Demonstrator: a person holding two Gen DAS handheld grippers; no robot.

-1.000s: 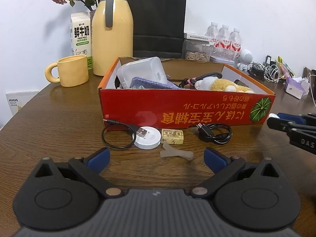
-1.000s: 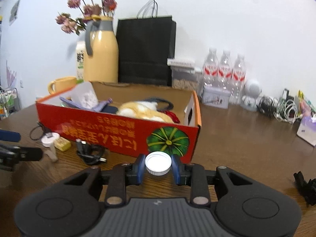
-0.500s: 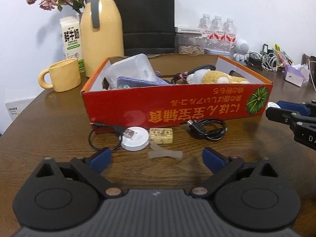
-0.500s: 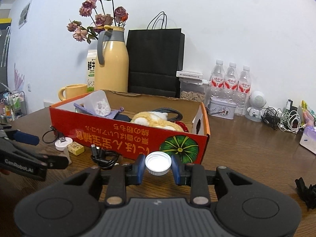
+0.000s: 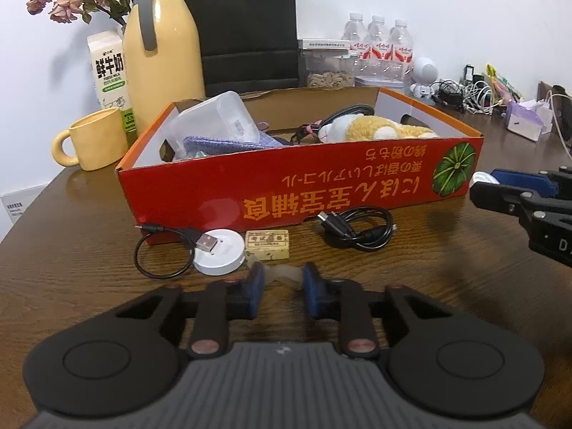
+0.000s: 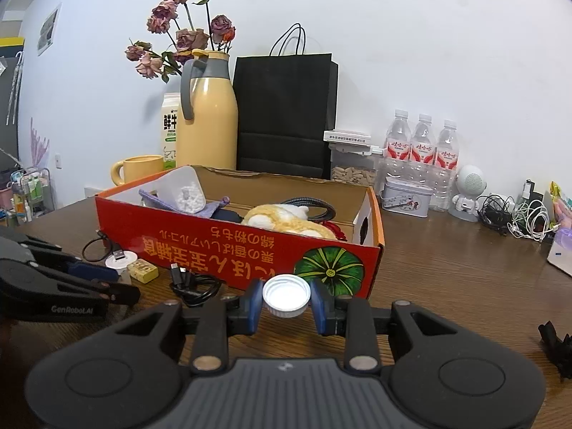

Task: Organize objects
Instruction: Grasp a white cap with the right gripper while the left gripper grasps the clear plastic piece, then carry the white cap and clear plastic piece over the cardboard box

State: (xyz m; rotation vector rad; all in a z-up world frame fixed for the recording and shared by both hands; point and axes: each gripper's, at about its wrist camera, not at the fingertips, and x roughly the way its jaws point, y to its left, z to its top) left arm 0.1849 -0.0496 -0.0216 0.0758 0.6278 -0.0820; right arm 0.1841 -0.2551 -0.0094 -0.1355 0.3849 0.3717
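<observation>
A red cardboard box (image 5: 300,186) sits on the wooden table and holds a clear plastic tub, a purple cloth and a plush toy (image 5: 375,128). In front of it lie a white round puck (image 5: 218,256) with a black USB cable, a yellow eraser (image 5: 267,245), a coiled black cable (image 5: 357,228) and a translucent silicone piece (image 5: 282,274). My left gripper (image 5: 282,286) has its blue pads closed around the silicone piece at table level. My right gripper (image 6: 286,302) is shut on a white bottle cap (image 6: 286,295), held near the box's right front corner (image 6: 371,268).
Behind the box stand a yellow mug (image 5: 91,139), a milk carton (image 5: 109,71), a yellow thermos (image 5: 162,46), a black paper bag (image 5: 246,25) and water bottles (image 5: 379,43). Cables and a white speaker (image 6: 468,196) lie at the far right.
My left gripper has moved forward to the silicone piece and its fingers have closed from wide open onto it. My right gripper has risen slightly, still holding the cap.
</observation>
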